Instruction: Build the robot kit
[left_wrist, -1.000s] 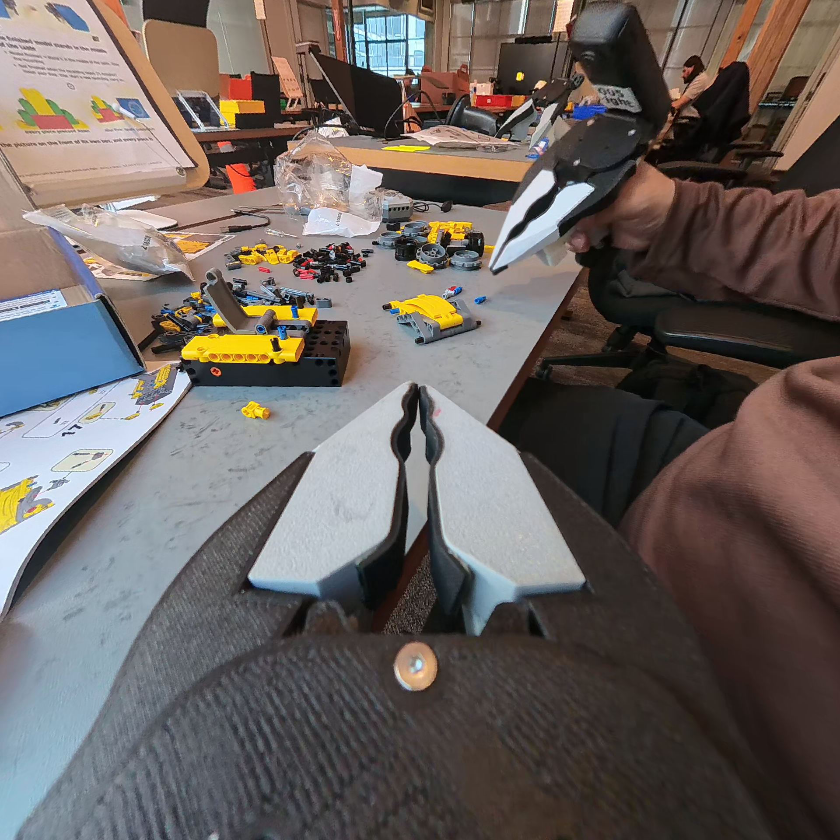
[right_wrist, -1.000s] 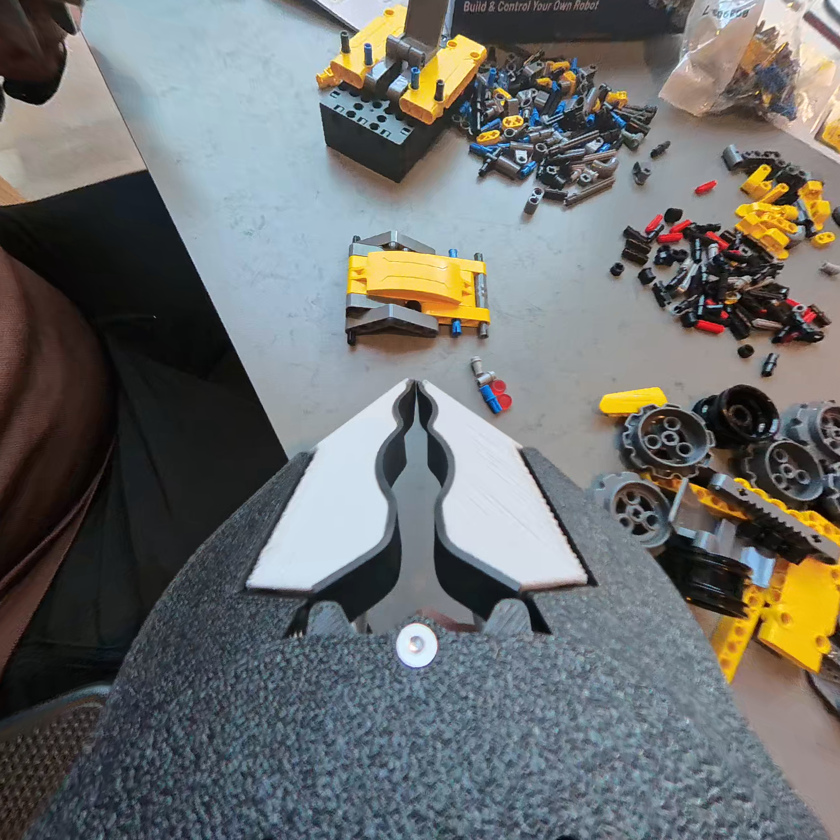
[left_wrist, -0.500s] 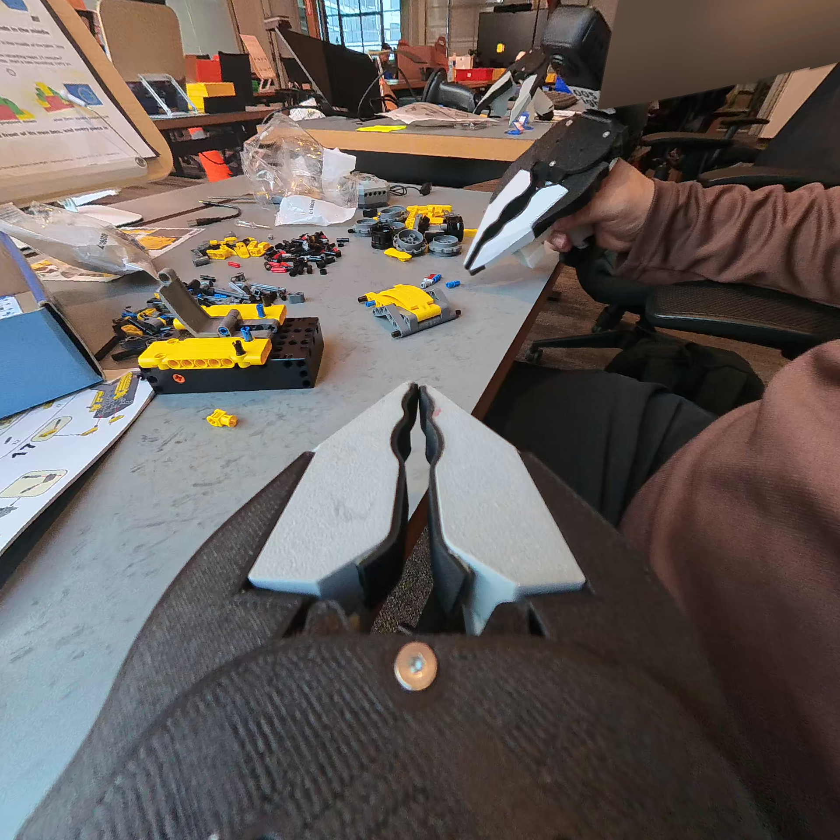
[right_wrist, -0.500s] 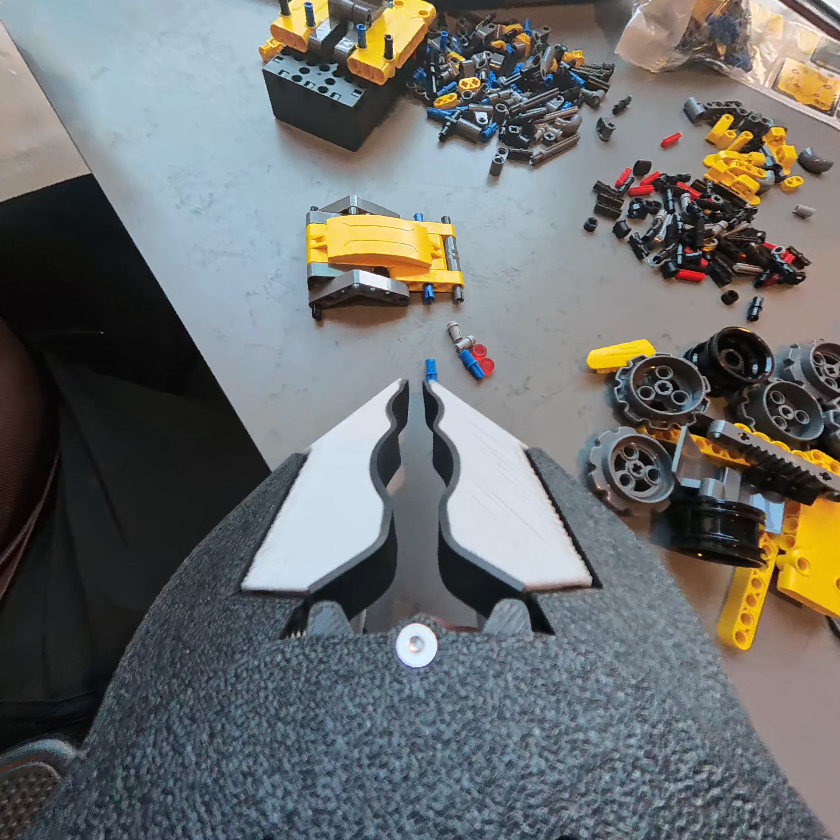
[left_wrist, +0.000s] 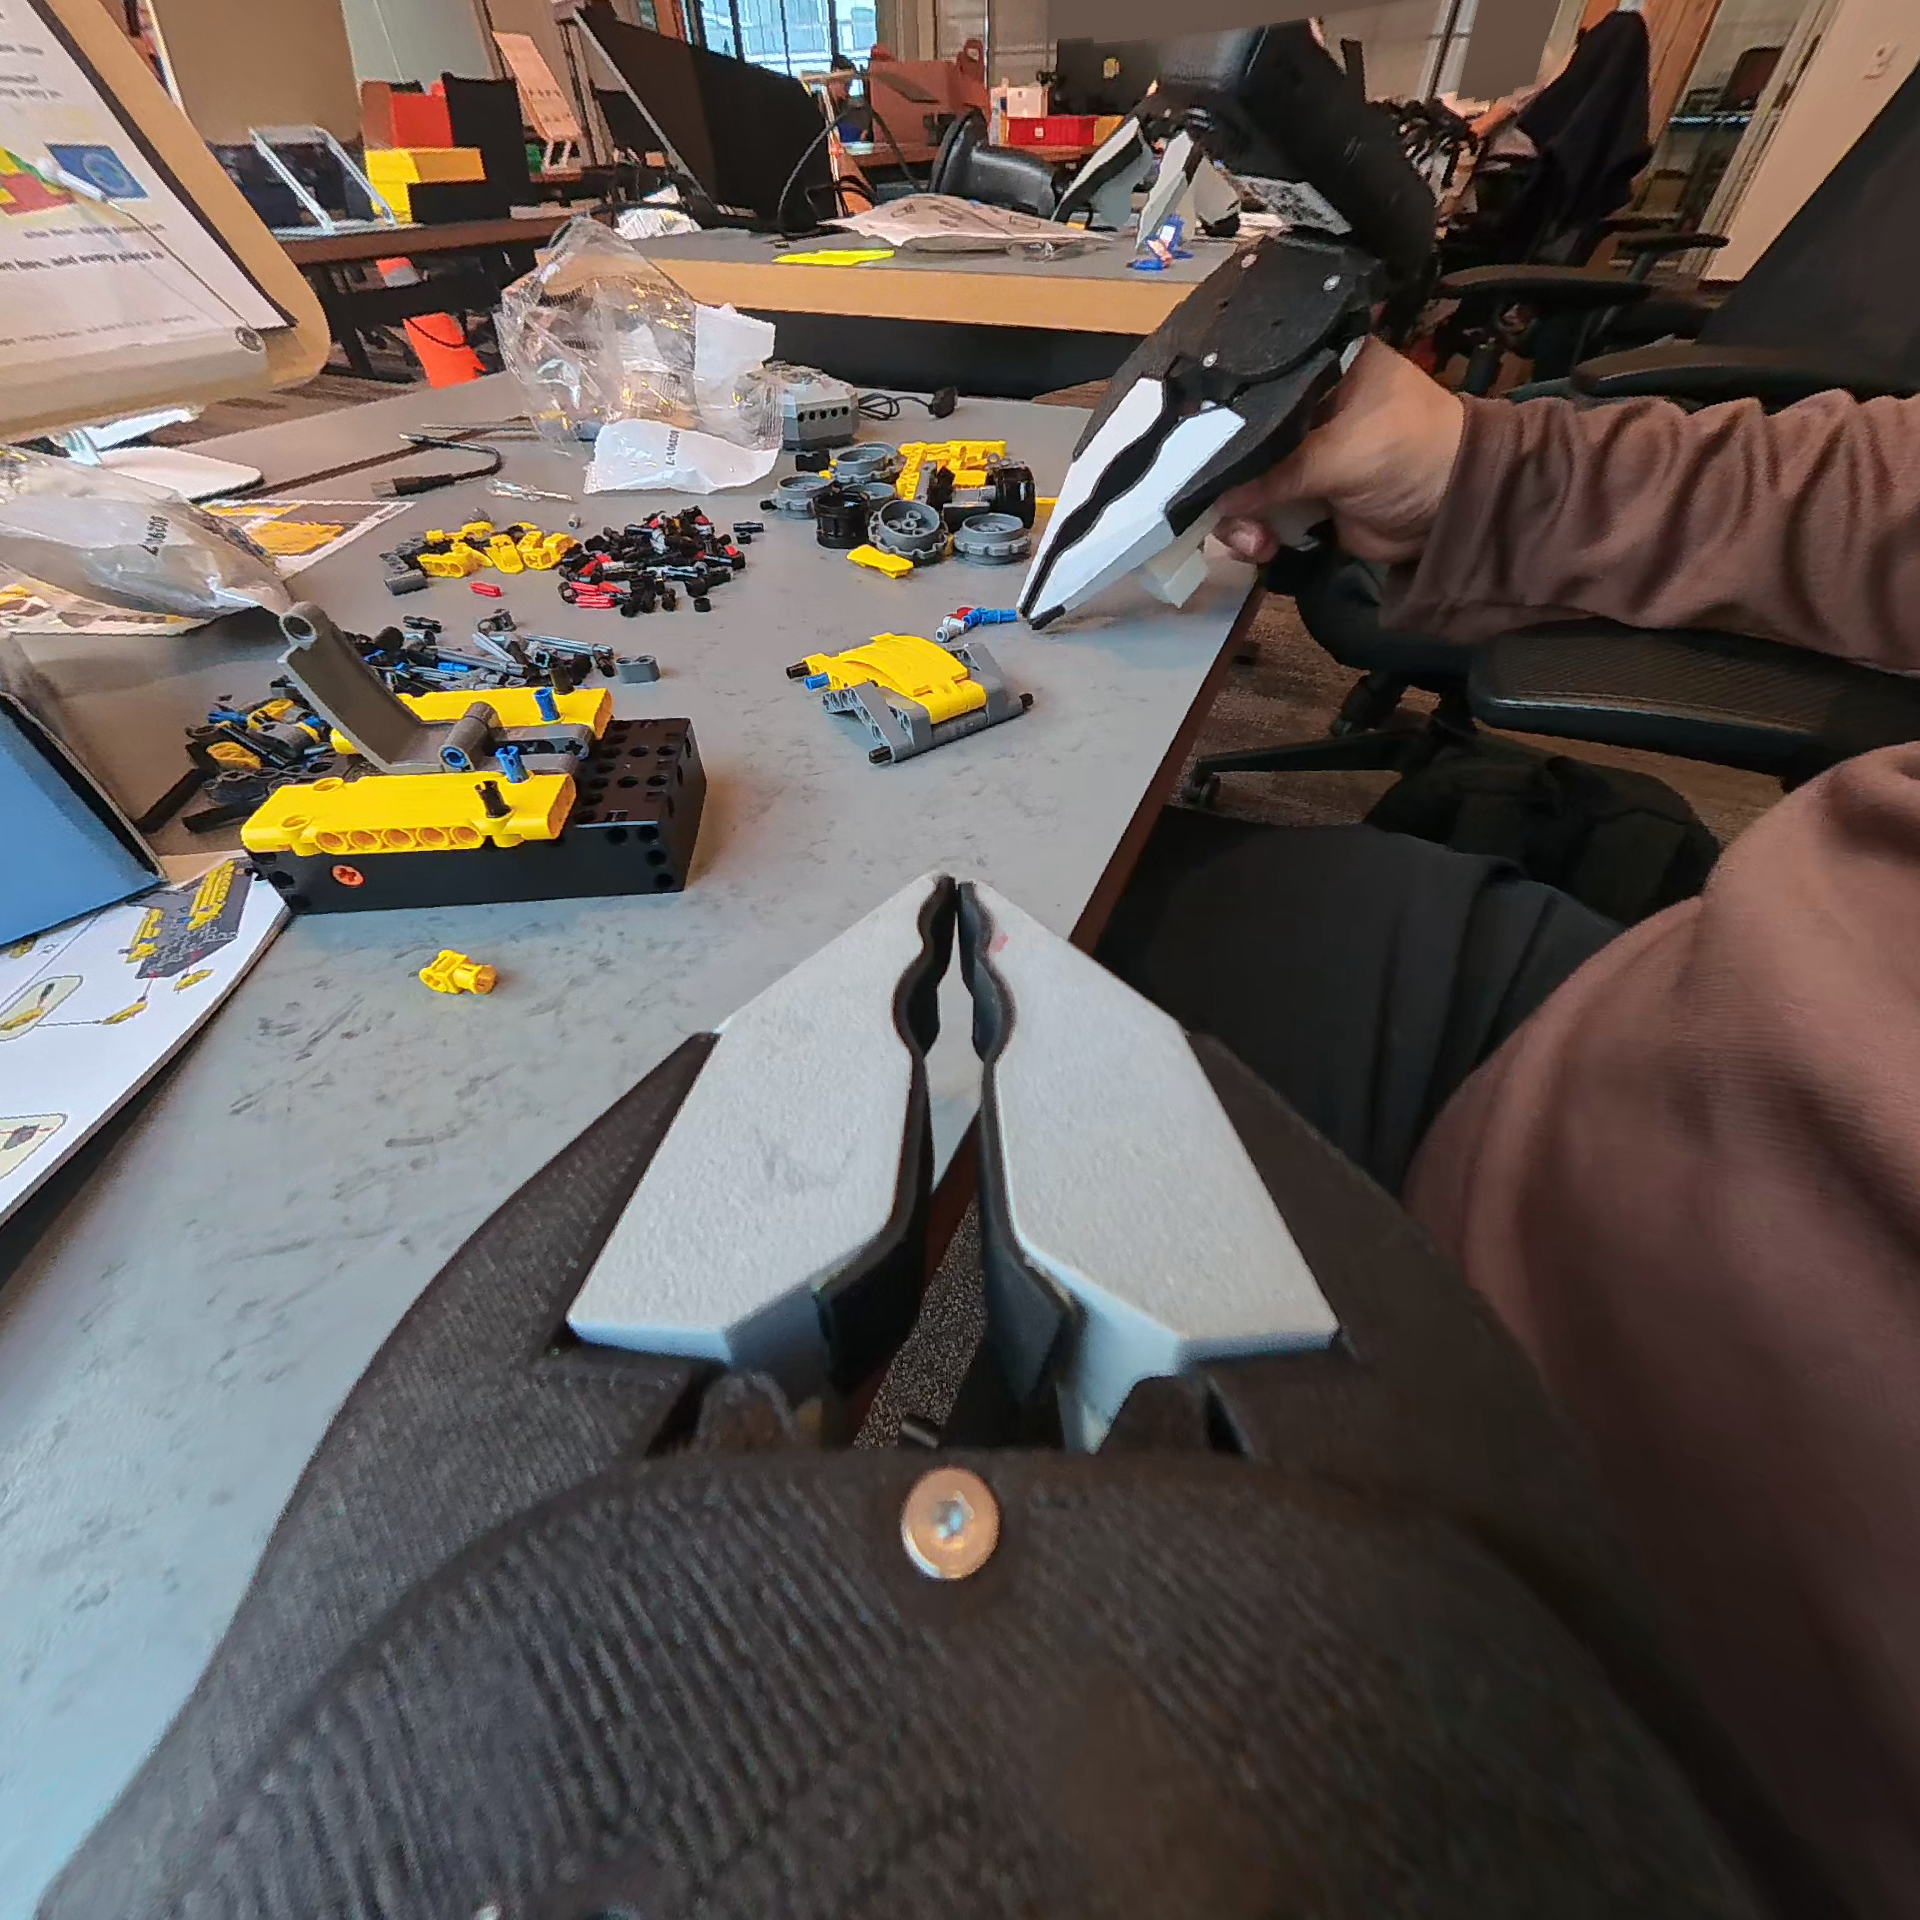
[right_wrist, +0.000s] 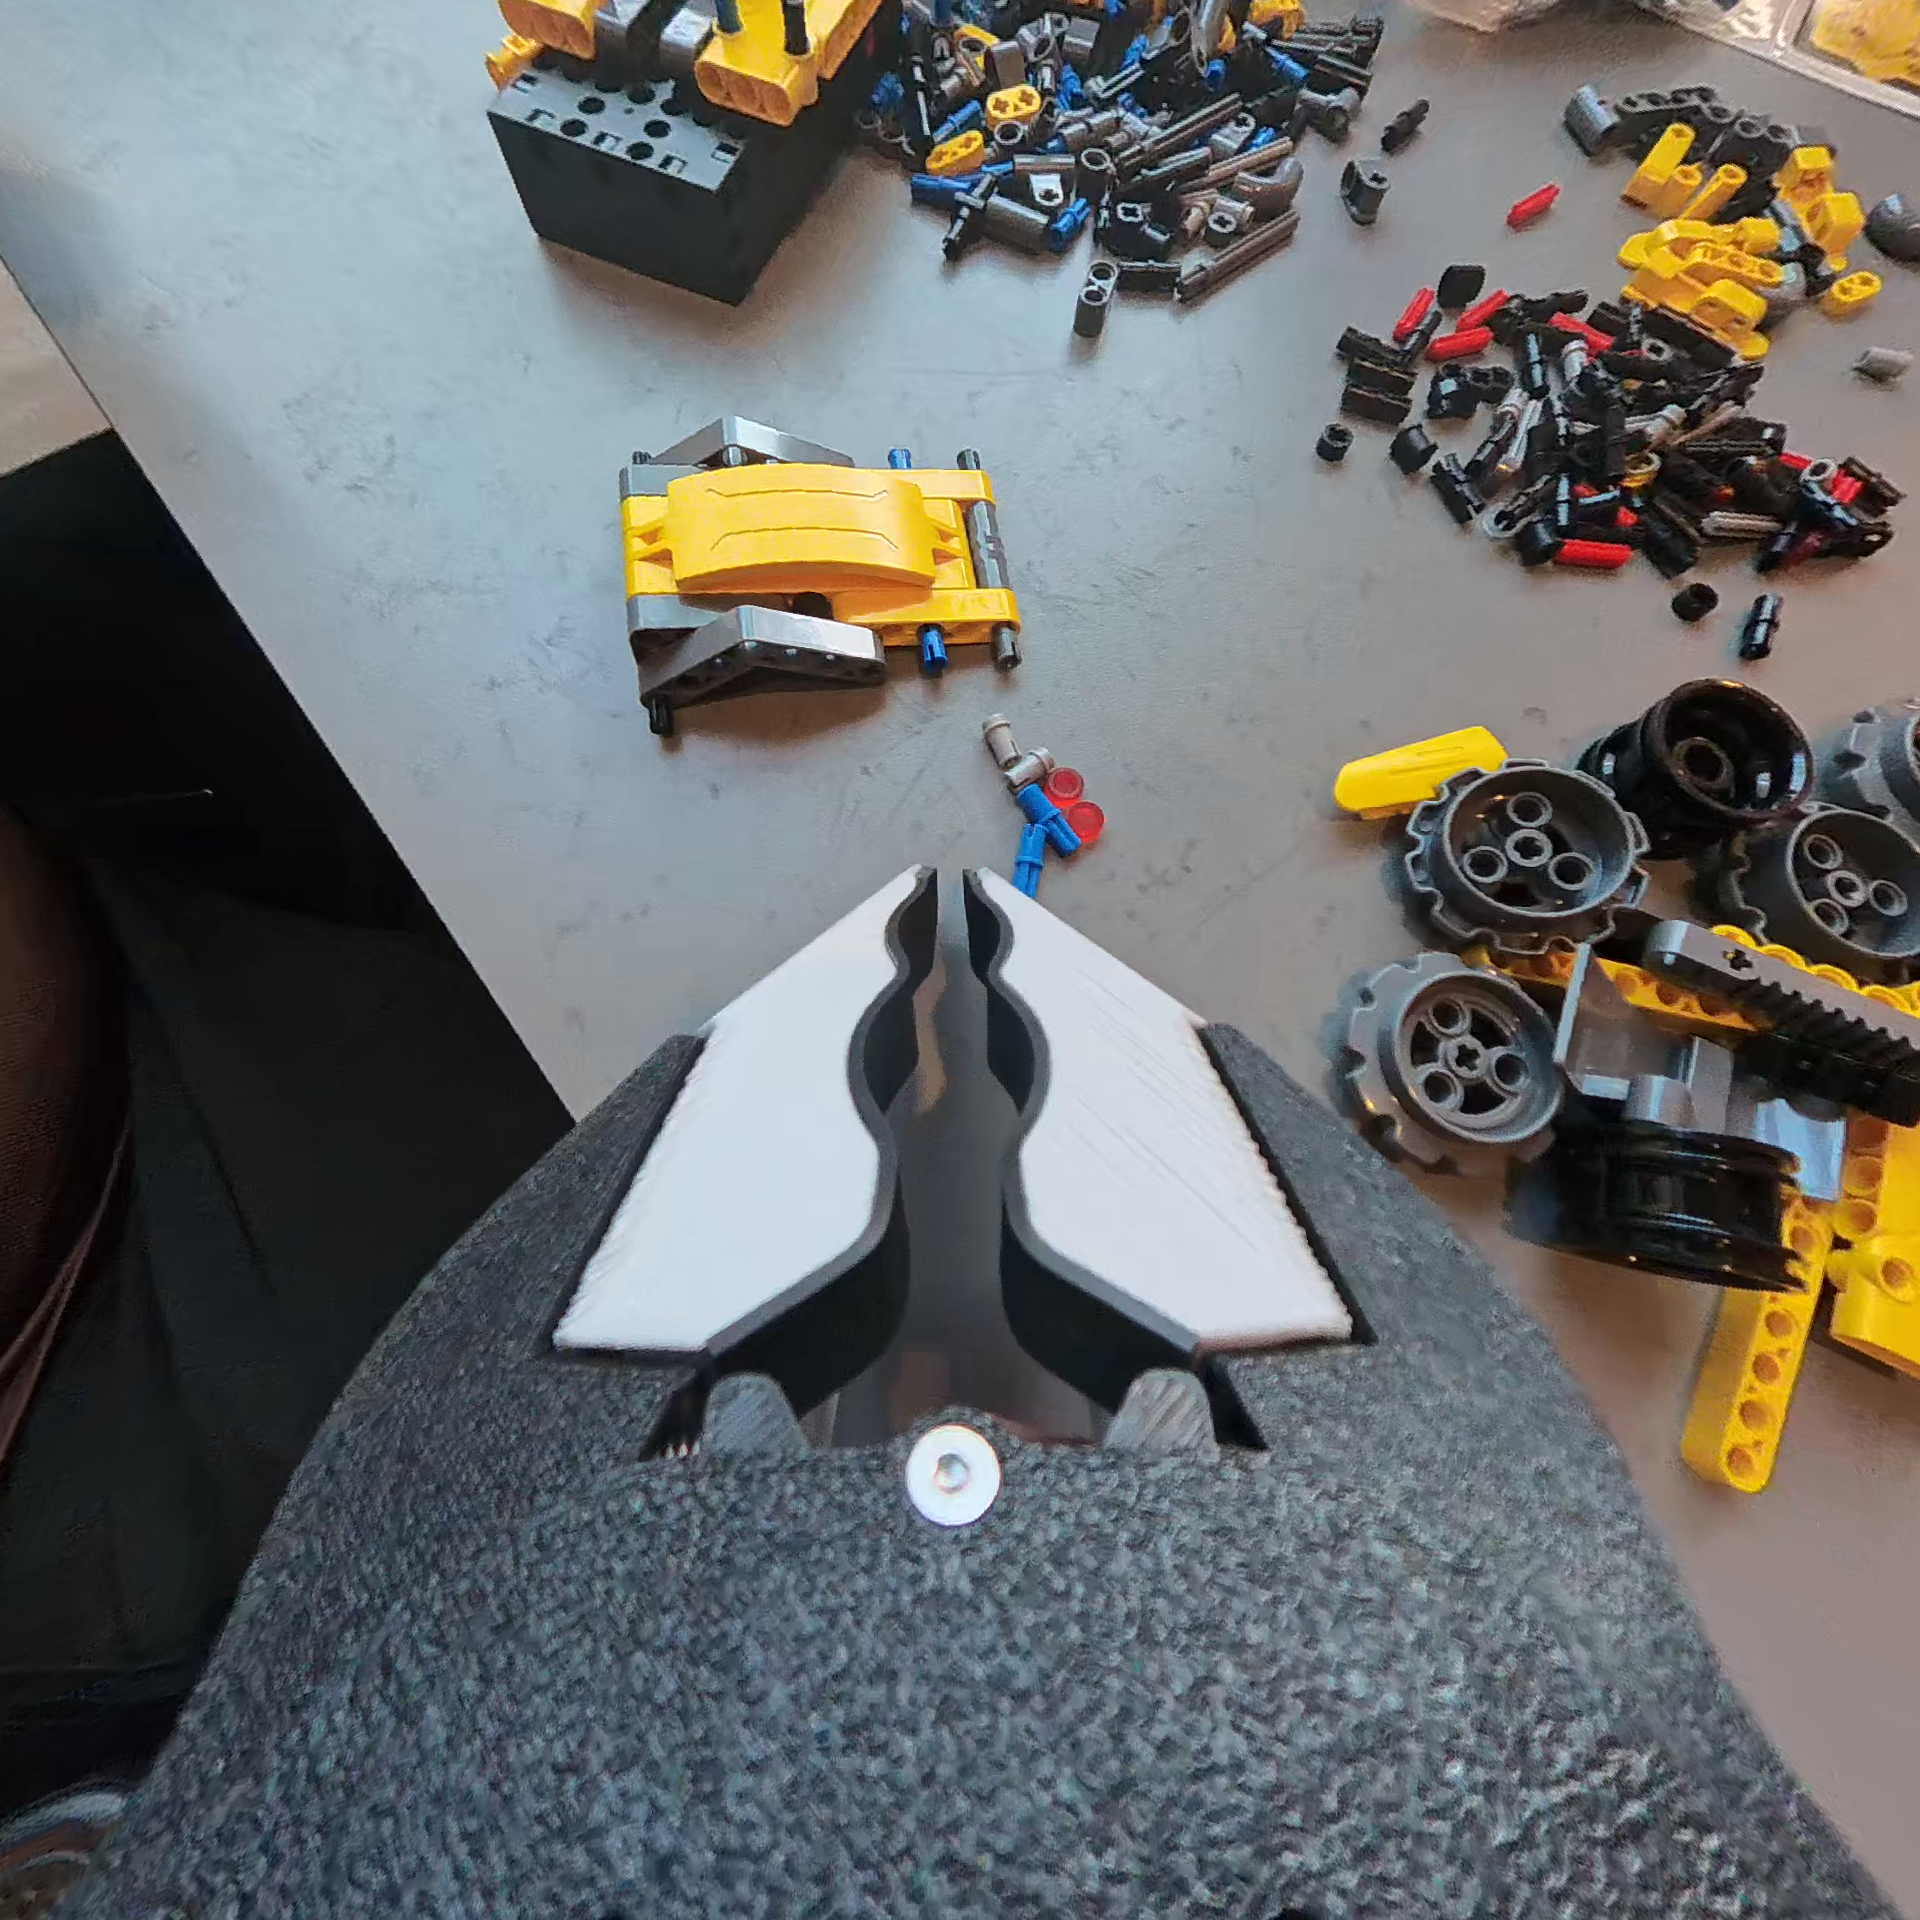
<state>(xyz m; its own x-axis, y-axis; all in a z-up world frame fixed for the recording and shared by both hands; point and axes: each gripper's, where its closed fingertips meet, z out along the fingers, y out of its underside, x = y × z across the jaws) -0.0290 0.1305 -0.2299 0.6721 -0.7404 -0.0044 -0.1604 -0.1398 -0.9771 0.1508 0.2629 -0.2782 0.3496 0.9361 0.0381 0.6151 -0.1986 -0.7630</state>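
Note:
My right gripper is low over the grey table, its jaws a narrow crack apart and empty. A blue pin lies just right of its tips, beside a grey connector and two red round studs. A yellow-and-grey brick assembly lies a little beyond. In the left wrist view the right gripper points down at the table by the blue pin. My left gripper is shut and empty above the table's near edge, well short of the assembly.
A black block with yellow beams stands at the left, a small yellow piece in front. Piles of small parts, grey wheels and a yellow chassis lie right. A booklet, blue box and plastic bags sit around.
My right gripper has dropped and moved forward toward the blue pin, and its jaws have parted slightly. My left gripper has stayed shut while its view shifted a little.

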